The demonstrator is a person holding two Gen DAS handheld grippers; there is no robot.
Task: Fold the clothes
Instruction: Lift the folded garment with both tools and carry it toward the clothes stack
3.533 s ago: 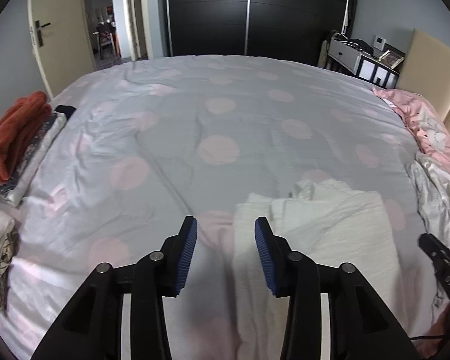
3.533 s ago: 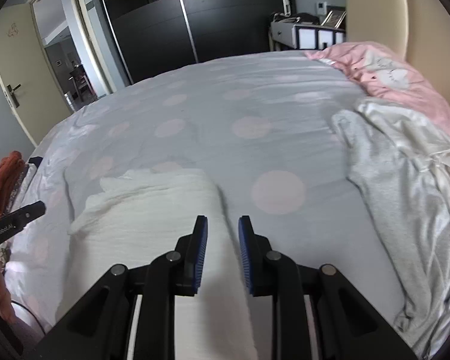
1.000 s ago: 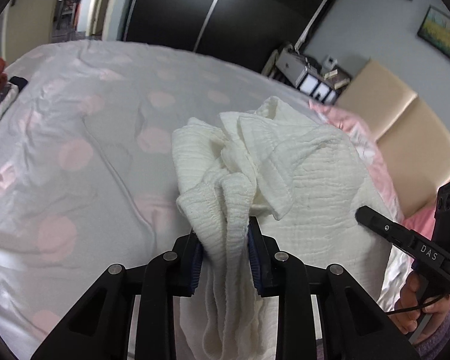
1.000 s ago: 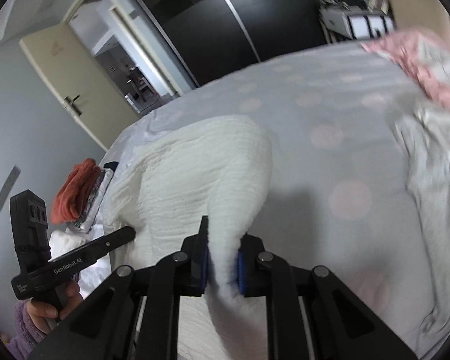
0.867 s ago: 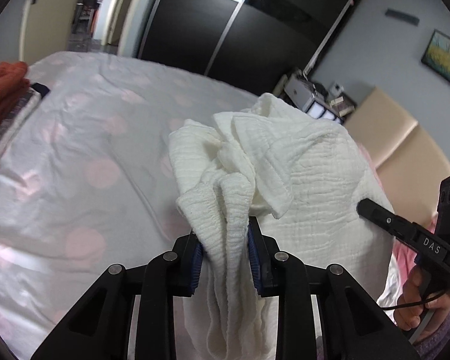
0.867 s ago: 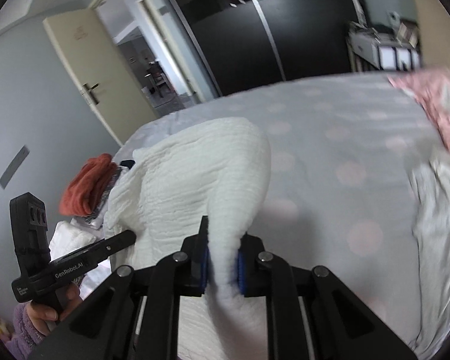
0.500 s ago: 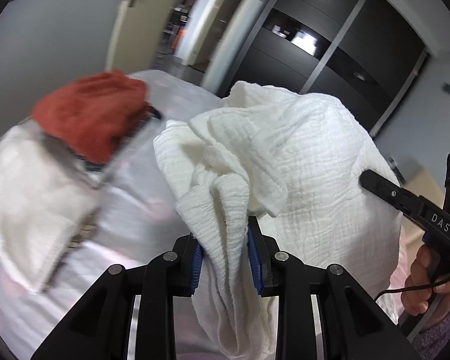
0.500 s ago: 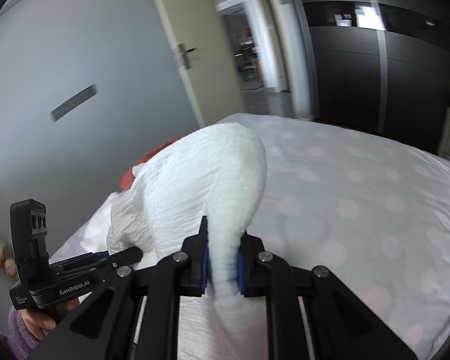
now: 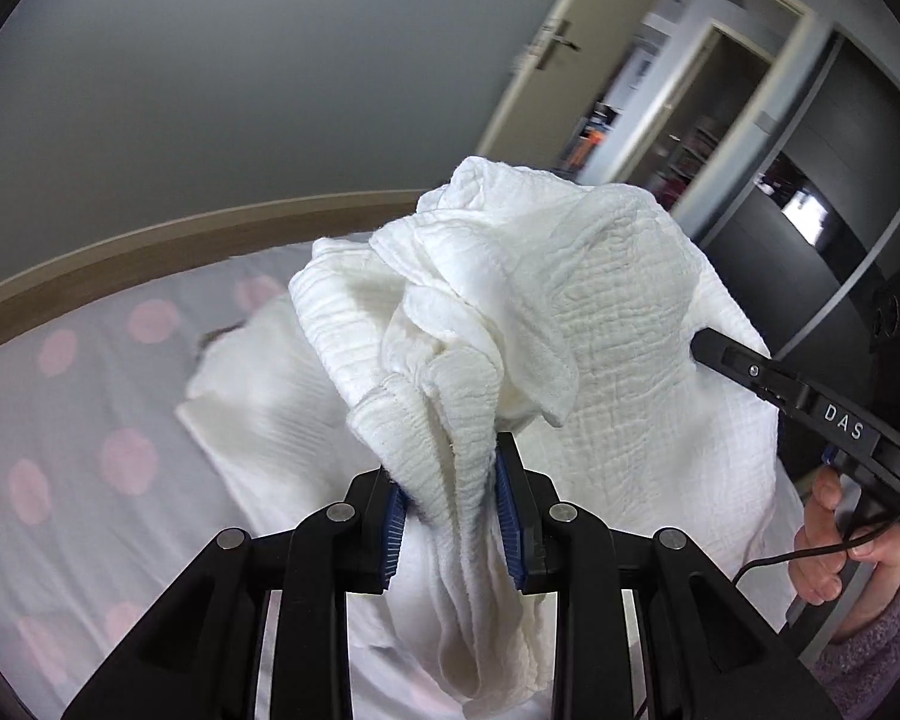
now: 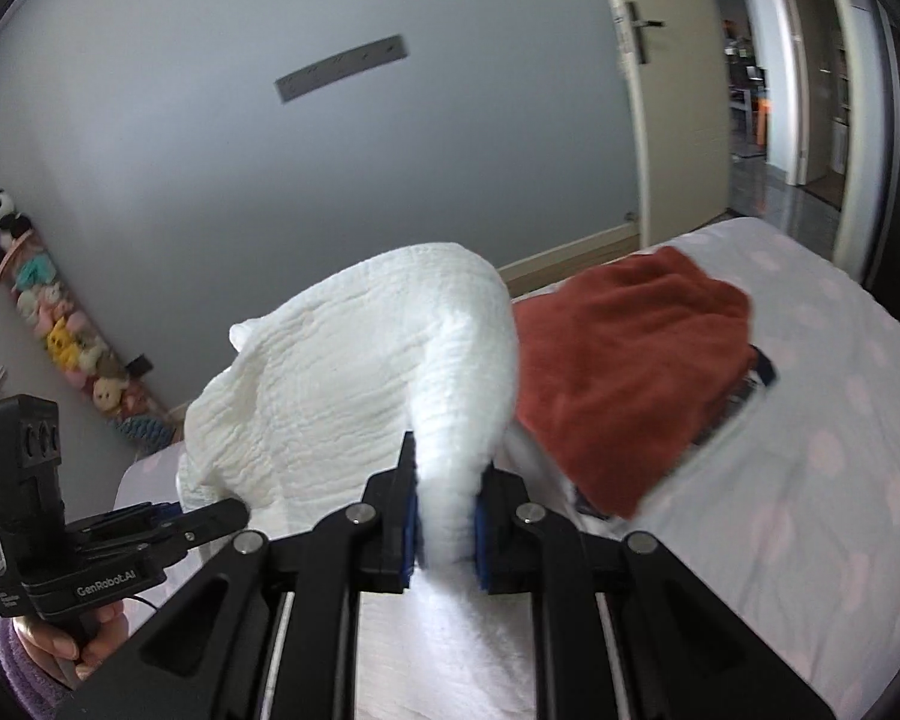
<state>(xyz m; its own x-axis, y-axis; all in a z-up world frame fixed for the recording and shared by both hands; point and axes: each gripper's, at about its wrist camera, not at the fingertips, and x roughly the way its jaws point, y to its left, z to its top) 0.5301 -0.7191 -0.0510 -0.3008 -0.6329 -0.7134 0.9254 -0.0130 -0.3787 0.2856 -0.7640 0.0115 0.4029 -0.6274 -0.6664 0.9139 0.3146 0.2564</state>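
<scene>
White crinkled garment (image 9: 600, 324) hangs bunched in the air between our two grippers, lifted above the bed. In the left wrist view, going from the left, we see the grey sheet with pink dots (image 9: 72, 420) and a wooden strip (image 9: 150, 252) along the foot of the grey wall; next comes another white cloth (image 9: 258, 414) lying flat on the sheet, under the lifted one. At the centre our left gripper (image 9: 450, 525) has its blue pads pinched on a gathered hem of the garment, folds spilling down between the black fingers. To the right, our right gripper (image 9: 744, 369) reaches in from the side with its tip against the fabric, our right hand (image 9: 834, 540) on the handle. In the right wrist view, from the left, a column of soft toys (image 10: 60, 324) hangs on the wall, and below it our left hand (image 10: 60, 642) holds its tool. At the centre the right gripper (image 10: 447, 525) is clamped on a thick fold of the garment (image 10: 354, 378). Just right of it a rust-red folded cloth (image 10: 624, 372) tops a pile on the dotted sheet (image 10: 828, 480), with an open door (image 10: 660, 78) behind.
</scene>
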